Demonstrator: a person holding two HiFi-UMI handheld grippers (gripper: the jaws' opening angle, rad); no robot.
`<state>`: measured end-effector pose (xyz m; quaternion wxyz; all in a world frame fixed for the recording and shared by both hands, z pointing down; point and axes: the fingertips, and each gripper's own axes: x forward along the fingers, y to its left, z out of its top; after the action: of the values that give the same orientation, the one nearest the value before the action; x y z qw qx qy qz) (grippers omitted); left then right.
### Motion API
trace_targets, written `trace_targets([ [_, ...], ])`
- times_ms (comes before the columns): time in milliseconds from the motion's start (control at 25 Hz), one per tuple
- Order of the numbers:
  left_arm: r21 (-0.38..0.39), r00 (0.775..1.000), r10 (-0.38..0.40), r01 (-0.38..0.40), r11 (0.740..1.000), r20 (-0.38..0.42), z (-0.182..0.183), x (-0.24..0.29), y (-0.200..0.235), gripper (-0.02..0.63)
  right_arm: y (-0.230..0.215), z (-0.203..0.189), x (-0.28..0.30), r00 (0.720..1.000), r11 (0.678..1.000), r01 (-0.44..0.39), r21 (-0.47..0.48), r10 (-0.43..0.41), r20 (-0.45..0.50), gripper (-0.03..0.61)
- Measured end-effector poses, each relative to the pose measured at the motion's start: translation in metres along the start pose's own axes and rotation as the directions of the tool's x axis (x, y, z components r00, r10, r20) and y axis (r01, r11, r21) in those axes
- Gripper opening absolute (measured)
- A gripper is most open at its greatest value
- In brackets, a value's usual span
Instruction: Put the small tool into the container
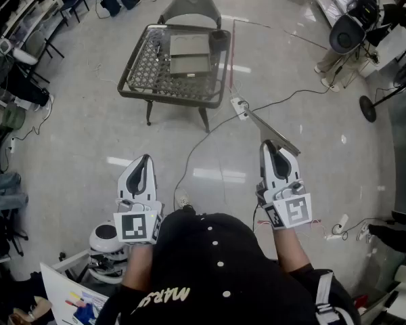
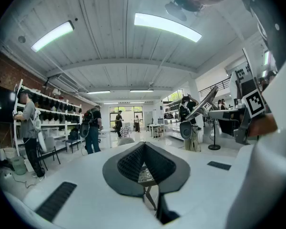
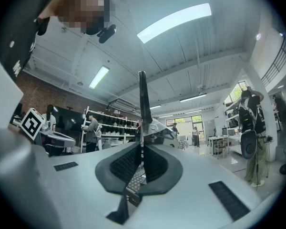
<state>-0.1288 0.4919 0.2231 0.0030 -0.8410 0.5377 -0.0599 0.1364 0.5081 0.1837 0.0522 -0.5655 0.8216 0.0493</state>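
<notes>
Right tool [image 1: 270, 146]: jaws pressed together on the blade [image 1: 271, 131], which is the task's small tool. The grip sits at one end, and the rest juts forward past the tips, edge-on in the right gripper view.
Left tool [image 1: 145, 158]: jaws closed tip to tip with nothing between them, held beside the right tool.
Tabletop [image 1: 149, 70]: mesh top, well apart from both tools, across open floor [image 1: 108, 134].
Container: judged to be either the flat tray [image 1: 189, 54] or the dark cup [image 1: 218, 41] just to its right. Which one cannot be told.
Step in hand: judged as carrying the blade to the tabletop; placing has not begun.
Method: keep the grip firm, since a long piece held by one end may pivot. Keep it pointing ahead and away from the body. At the container, lower it leading end first and open the jaws only once it rests inside.
Hazard: a cable [image 1: 210, 124] and a power strip [image 1: 238, 105] lie on the floor along the way; step clear of them.
Spare capacity: the left tool is free to steady the container.
</notes>
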Motion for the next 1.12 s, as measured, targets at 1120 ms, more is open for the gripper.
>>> trace_targets([
  [1120,0.001,0.999,-0.044,0.044,0.999,-0.005,-0.006,0.050,0.041,0.026,0.011,-0.013,0.065,1.000,1.000,-0.006,0.024,0.006,0.000,0.015],
])
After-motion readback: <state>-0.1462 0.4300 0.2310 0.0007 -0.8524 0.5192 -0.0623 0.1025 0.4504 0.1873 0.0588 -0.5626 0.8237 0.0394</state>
